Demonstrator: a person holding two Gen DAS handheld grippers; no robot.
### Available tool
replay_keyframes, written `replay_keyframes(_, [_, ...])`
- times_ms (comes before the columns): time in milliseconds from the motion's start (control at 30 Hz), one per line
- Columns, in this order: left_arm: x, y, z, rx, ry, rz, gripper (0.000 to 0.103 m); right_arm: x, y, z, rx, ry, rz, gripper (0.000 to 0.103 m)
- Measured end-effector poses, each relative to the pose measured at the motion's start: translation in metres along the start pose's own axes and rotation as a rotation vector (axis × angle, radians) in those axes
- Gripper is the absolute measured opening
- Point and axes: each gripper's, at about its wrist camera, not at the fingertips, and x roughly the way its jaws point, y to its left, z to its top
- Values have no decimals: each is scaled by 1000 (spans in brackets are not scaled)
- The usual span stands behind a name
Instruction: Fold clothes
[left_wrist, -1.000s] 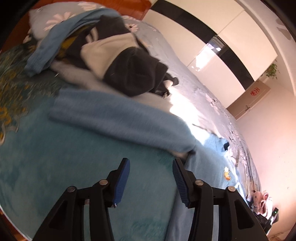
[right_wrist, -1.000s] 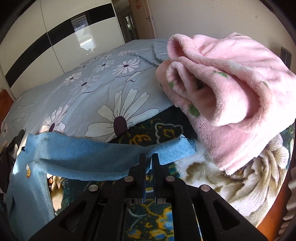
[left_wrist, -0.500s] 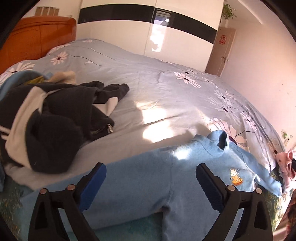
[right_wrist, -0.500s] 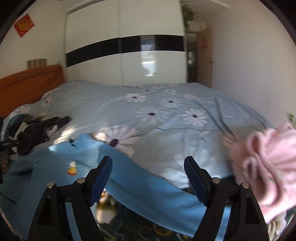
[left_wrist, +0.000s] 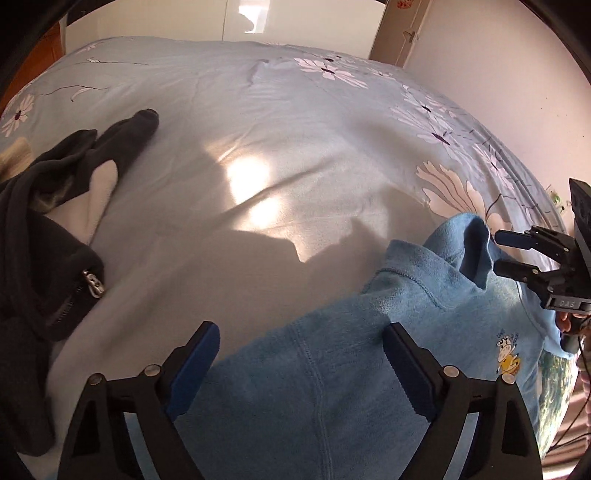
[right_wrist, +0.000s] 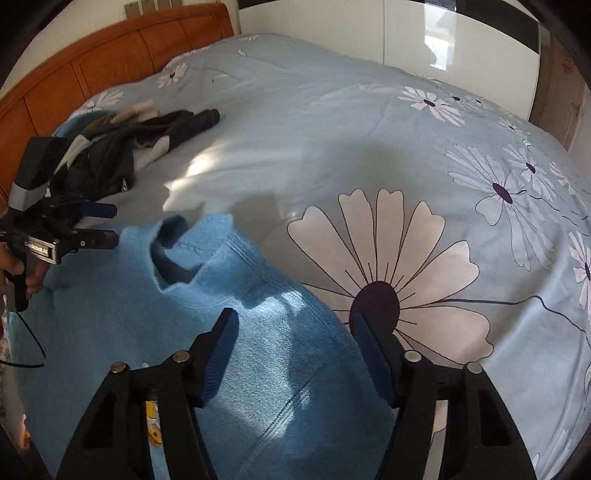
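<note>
A light blue fleece top (left_wrist: 369, 369) lies flat on the bed, its collar (left_wrist: 465, 251) standing up and a small cartoon patch (left_wrist: 508, 350) on the chest. My left gripper (left_wrist: 299, 343) hovers over one shoulder; its jaws are closing, wide apart, with the fabric below them and untouched by the pads. In the right wrist view the same top (right_wrist: 110, 332) fills the lower left. My right gripper (right_wrist: 295, 325) hangs over the other shoulder beside the collar (right_wrist: 184, 251); its jaws are closing with fabric under the gap, not pinched. Each gripper shows in the other's view: right gripper (left_wrist: 498, 251), left gripper (right_wrist: 115, 224).
A heap of dark and cream clothes (left_wrist: 55, 240) lies to the left on the flowered light blue duvet (left_wrist: 295, 147). The same heap (right_wrist: 110, 158) sits near the wooden headboard (right_wrist: 92, 74). A hand (right_wrist: 14, 266) grips the left tool, trailing a cable (right_wrist: 29, 339).
The right gripper, earlier shut on the blue sleeve, has let go and opened. Both grippers swung across the bed to the top's shoulders, and their jaws narrowed after the half-second frame.
</note>
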Motion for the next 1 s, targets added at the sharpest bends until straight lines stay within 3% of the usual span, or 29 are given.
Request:
replay_keyframes(100, [4,-7,-6,30,28,-17,84,4,4,-4,-16,18,1,25])
replay_keyframes(133, [2,-10,-8,47,29,-19,84,-1,6,-7,-23,4,17,6])
replay_keyframes(167, [-2,-13,-12,62,26,-30,84,-8,11,-9,-36,-24,30,4])
replay_keyframes(333, [-36,-27,-34,122,-5,-158,84,-60,43,-37,-142,-161,111,3])
replay_keyframes(433, [-53,-40,-50,197,-10,-170,84,-74,57,-55,-208,-169,109,3])
replay_keyframes(567, [-61,-45,-51,227,-18,-155,84,-65,42,-44,-170,-161,41,4])
replay_keyframes(633, [-54,-38,-40,190,-22,-141,84,-55,29,-31,-127,-159,15,10])
replay_keyframes(767, [-29,-13,-19,36,0,-203,84,-22,12,-11,-104,-86,-24,41])
replay_keyframes(833, [-17,3,-13,-55,5,-254,84,-7,6,-6,-92,-55,-43,41])
replay_keyframes(933, [-7,24,-8,-179,-1,-330,84,10,-4,-4,-27,3,-5,41])
replay_keyframes(1000, [-5,29,-6,-213,-10,-327,84,16,-7,-4,-3,18,16,41])
